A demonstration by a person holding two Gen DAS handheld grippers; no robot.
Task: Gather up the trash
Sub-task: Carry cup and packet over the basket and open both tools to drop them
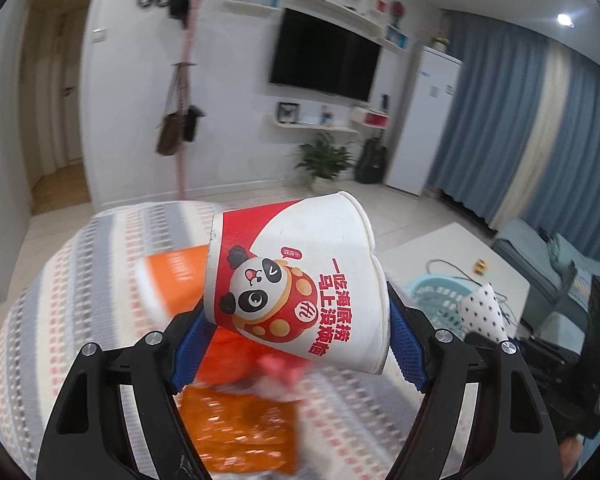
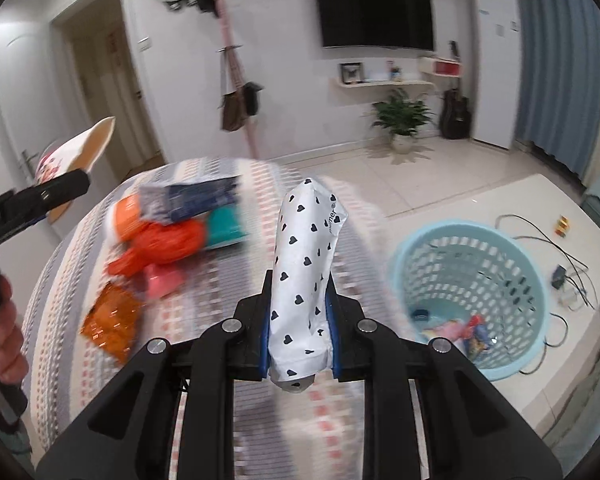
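We each hold a tool, and both are loaded with trash above a round desk [image 2: 236,400] covered in a striped cloth.

On the left, our left tool [image 1: 296,344] grips a paper cup [image 1: 300,280], red and white with a cartoon panda, lying tilted on its side between the blue pads [image 1: 408,348], which press on its walls with the jaws set wide. In the right wrist view the same cup [image 2: 80,152] shows at the far left edge, along with the hand [image 2: 4,332] holding that tool.

In the middle of the desk, more trash waits: a heap of orange wrappers [image 2: 160,244], a teal packet [image 2: 224,228], a blue and white box [image 2: 192,196], and a flat orange sachet [image 2: 112,320] nearer to us.

Further right, our right tool [image 2: 298,320] is clamped tight on a white wrapper with black hearts [image 2: 304,272], standing upright between its jaws.

At the far right, a light blue basket [image 2: 520,340] sits on the floor beside the desk, with a few scraps already inside.

We judge this to be the carry step: both pieces are lifted and need to travel right, over the basket rim, before release.

The desk and its heap are smeared by motion blur, so we cannot read labels. The basket's contents are too small to name.
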